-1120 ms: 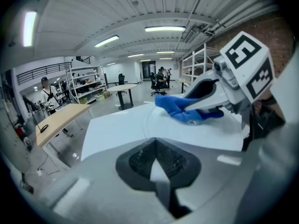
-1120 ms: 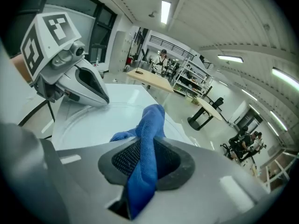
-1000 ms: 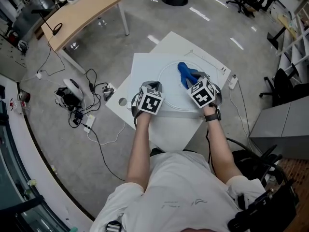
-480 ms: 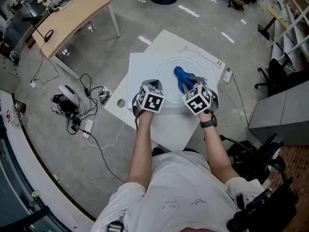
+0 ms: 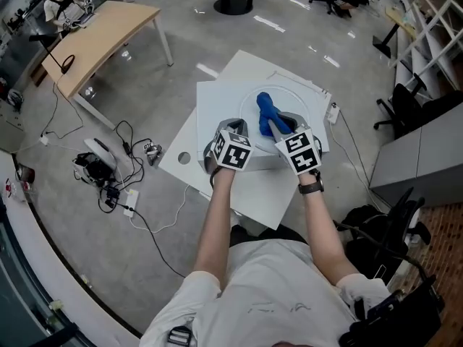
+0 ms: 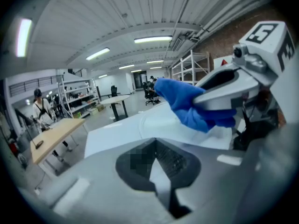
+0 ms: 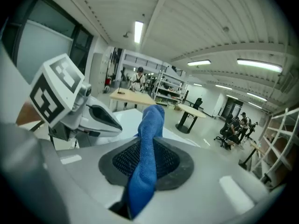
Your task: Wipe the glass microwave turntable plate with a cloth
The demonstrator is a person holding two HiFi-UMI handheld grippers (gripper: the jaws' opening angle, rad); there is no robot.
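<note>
turntable plate (image 5: 301,110) on white table (image 5: 217,107) (grey floor (image 5: 181,27))

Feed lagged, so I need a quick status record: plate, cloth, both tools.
plate: clear glass, on white table
cloth: blue, over the plate
left tool: shut on plate's near rim
right tool: shut on cloth
</note>
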